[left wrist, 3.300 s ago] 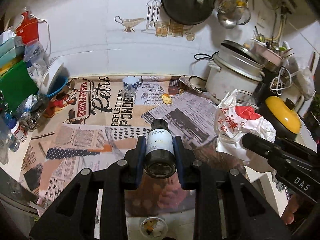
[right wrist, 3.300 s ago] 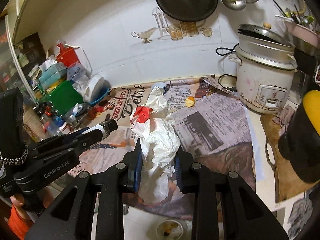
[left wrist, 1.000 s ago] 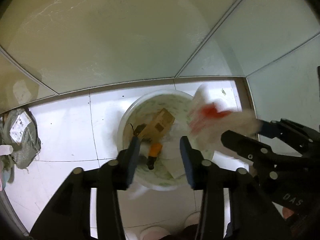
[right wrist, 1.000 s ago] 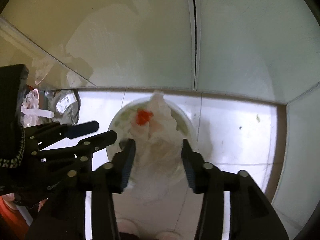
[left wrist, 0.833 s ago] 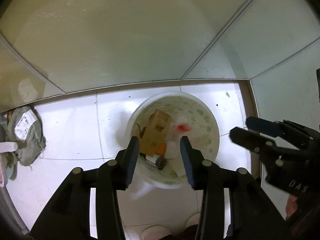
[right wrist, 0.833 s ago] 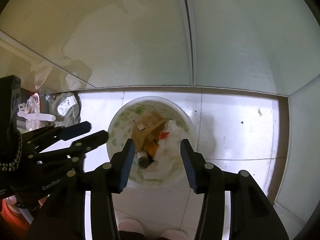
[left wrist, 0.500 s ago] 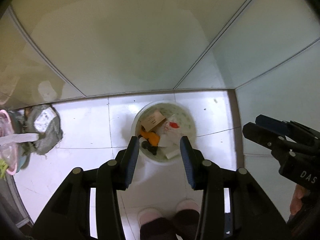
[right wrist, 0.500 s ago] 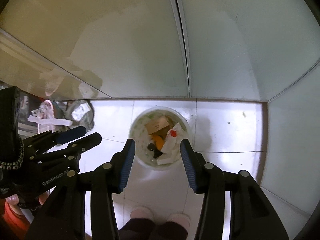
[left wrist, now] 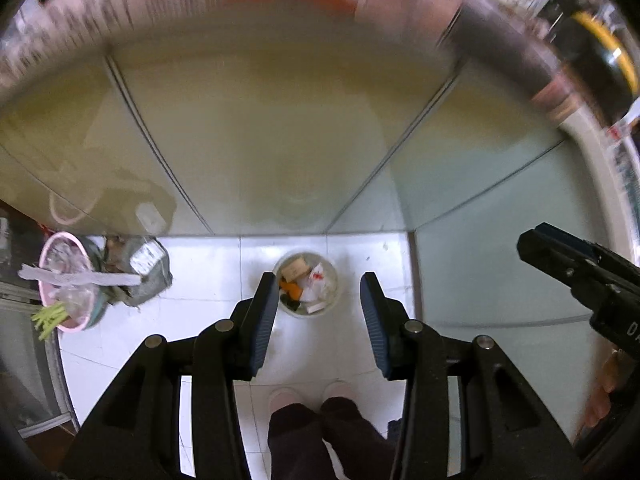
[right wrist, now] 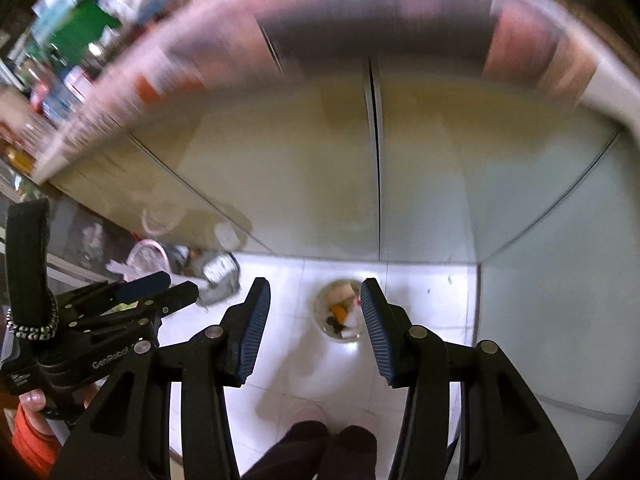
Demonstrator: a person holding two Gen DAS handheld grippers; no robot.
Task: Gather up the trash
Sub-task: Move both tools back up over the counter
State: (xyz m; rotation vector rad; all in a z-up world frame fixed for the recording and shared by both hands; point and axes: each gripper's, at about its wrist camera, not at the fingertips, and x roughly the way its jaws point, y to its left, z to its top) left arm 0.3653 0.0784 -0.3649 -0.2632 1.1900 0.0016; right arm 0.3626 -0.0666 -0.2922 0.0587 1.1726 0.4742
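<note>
A: Left wrist view, item one: left gripper point(left wrist: 318, 320), jaws spread, nothing between the pads. Item two: trash bin point(left wrist: 334, 300), a pale round tub on the white floor tiles, centre of the frame, just beyond the fingertips as pictured but far below them. Contents: crumpled white plastic bag point(left wrist: 318, 282) with a red mark, small cardboard box point(left wrist: 295, 269), something orange, a dark item that may be the bottle; too small to be sure.

B: Right wrist view, same entries?

A: Right gripper point(right wrist: 315, 322), jaws likewise spread and empty; the trash bin point(right wrist: 325, 294) sits lower centre, partly behind the right-hand finger. The other gripper shows at lower left, held in a hand point(right wrist: 34, 404).

B: Handling notes for the trash?

A: Judged, not tested. The bag looks light, soft and crushable: pinch a bunched fold anywhere. A glass bottle would be rigid, smooth, breakable: take it across the body, squarely.

B: Changes against the earlier frames?

A: A few seconds back the left gripper clamped the bottle and the right the bag, over the papered surface point(left wrist: 120, 4). Both now lie in the bin. Since a second ago the bin has shrunk in both views and the surface edge has come back in along the top, blurred.

B: Other entries?

A: Pink basin point(left wrist: 90, 300) at left; slippers point(left wrist: 310, 394) at the bottom edge.
</note>
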